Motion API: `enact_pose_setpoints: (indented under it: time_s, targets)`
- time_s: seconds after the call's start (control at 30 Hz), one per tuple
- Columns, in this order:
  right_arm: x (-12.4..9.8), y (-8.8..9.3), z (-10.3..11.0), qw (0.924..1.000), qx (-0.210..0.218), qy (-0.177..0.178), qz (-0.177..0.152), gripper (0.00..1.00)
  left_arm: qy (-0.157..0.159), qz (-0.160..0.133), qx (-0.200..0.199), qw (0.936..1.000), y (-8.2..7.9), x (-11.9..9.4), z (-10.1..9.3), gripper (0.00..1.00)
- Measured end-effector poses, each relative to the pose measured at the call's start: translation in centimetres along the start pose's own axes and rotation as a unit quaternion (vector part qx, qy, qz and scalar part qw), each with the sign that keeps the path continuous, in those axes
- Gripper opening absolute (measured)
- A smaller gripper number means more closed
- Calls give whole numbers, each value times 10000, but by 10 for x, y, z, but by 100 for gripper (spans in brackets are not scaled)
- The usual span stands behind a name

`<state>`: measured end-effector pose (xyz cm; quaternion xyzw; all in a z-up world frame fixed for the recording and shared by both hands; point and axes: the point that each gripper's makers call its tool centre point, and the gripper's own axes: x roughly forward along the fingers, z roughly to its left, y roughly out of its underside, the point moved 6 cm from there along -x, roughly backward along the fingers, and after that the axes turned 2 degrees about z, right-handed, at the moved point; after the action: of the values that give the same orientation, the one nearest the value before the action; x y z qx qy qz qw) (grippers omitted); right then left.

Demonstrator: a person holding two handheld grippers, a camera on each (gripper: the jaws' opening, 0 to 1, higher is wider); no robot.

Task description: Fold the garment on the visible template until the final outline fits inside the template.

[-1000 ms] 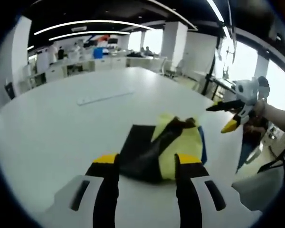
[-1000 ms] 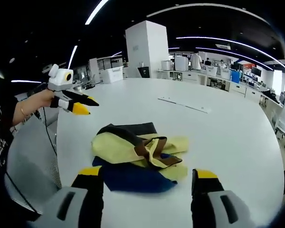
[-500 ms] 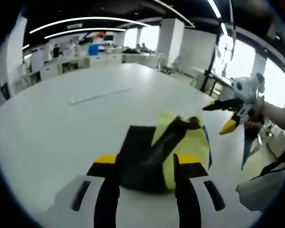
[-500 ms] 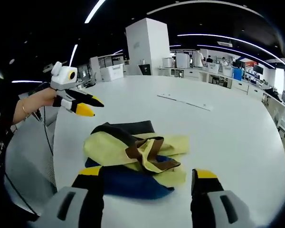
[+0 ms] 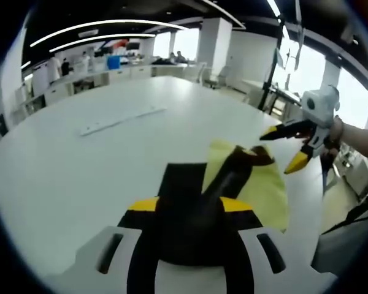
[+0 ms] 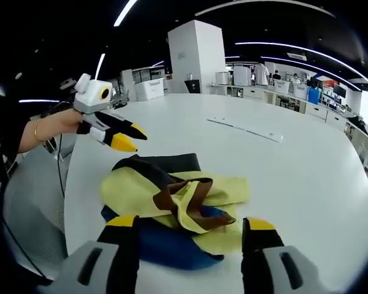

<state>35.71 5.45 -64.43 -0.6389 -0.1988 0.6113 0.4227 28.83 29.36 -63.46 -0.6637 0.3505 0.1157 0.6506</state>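
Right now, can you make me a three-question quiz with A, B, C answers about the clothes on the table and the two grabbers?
1. Where does the garment lie?
A. on the white table
B. on a chair
C. on the floor

2. Which colours does the garment have?
A. red and green
B. yellow, black, brown and blue
C. all white

3. How are the right gripper jaws?
A. shut on the garment
B. shut on nothing
C. open, one on each side of the garment

Answers:
1 A: white tabletop surrounds it.
2 B: the right gripper view shows all four.
3 C: a wide gap separates the yellow tips.
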Motion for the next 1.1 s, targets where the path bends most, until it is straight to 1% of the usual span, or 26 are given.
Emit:
enact_pose_setpoints:
  time_s: [0.07,0.2,0.43,0.67,0.83,0.97,1.1]
  targets:
    - [3,0,0,10000,-4,-23,9,64,46,101,99,9999,2,6,0,31]
    - [7,2,-2,10000,-18,-77,27,60,147,190,207,9995,3,17,-1,31]
    - [14,5,-3,9999,-56,-124,100,60,284,356,326,9984,6,32,1,29]
    - [17,6,-6,9998,-78,-108,116,57,541,697,537,9947,12,48,-1,25]
    - [17,7,-7,9998,-131,-87,115,55,678,739,627,9930,11,53,-3,21]
    - [18,8,-8,9998,-135,-72,119,54,777,879,795,9899,13,58,-5,19]
    - [19,7,-9,9999,-89,-42,72,54,894,986,936,9867,13,61,-8,14]
